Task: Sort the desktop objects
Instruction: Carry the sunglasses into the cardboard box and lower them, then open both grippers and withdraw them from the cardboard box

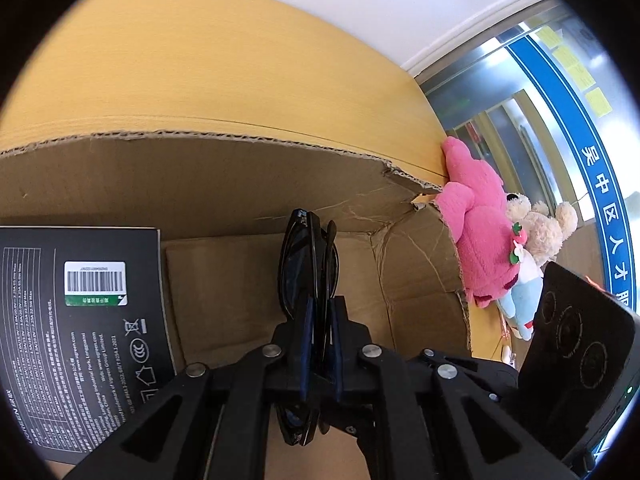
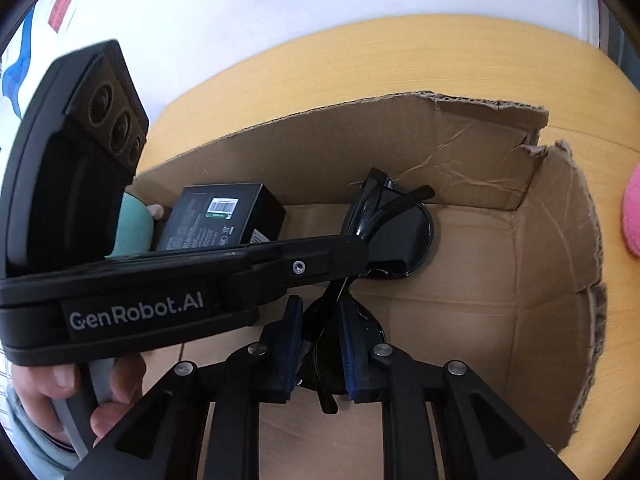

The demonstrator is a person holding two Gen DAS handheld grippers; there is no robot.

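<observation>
Left wrist view: our left gripper [image 1: 320, 344] has its jaws pinching the folded black sunglasses [image 1: 308, 264], held over the cardboard box [image 1: 248, 184], w/ a black carton [image 1: 80, 320] just beside. Plush toys [image 1: 492, 248] sit outside on the worktop [image 1: 200, 60].

Right wrist view: our right gripper [image 2: 320, 356] looks spread around the sunglasses' [image 2: 392, 224] temple arm; contact we can't tell. Risk as we judge it: both grippers on one frame, so pulling apart or twisting could bend a hinge. An early release may drop the lenses onto the carton [image 2: 224, 216].
</observation>
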